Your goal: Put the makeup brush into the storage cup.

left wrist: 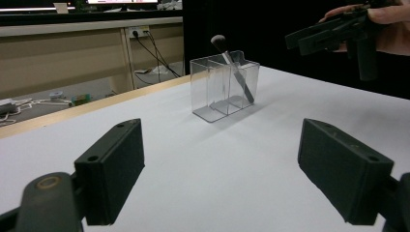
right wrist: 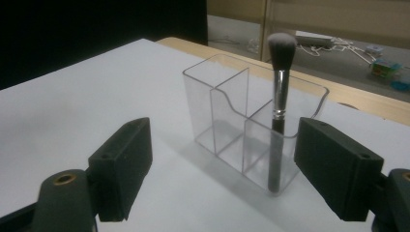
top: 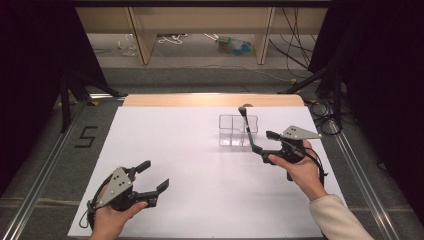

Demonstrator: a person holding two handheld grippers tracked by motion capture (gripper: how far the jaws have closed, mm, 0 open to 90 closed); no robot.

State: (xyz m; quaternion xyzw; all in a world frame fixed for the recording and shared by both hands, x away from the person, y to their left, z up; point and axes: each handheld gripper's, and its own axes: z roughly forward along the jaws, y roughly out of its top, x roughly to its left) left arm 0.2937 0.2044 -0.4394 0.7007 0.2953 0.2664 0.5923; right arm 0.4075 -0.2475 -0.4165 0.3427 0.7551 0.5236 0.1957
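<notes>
Clearly, the makeup brush (right wrist: 279, 111) stands in the clear organizer (right wrist: 227, 116), and each view tells a different part of that. From the right gripper view, the brush sits upright in the compartment nearest the right jaw, bristles up, its dark handle reaching the box floor; the divider walls show plainly here. From the left gripper view, the same brush (left wrist: 233, 70) leans across the organizer (left wrist: 215, 92) toward the right of the frame — a tilt the right gripper view does not give. In the high view the organizer (top: 231, 131) lies right of centre on the white tabletop (top: 190, 165), with the brush (top: 247, 125) slanting toward the right hand-held gripper (top: 267, 146).

That right hand-held gripper is open: its jaws stand wide apart in its own view, either side of the organizer and short of it, pressing on nothing. Seen from the left gripper view, it hangs in the upper right of the frame (left wrist: 309, 41), above the tabletop.

The left hand-held gripper (top: 154, 176) sits at the lower left of the high view, jaws spread and empty — well apart from the organizer.
</notes>
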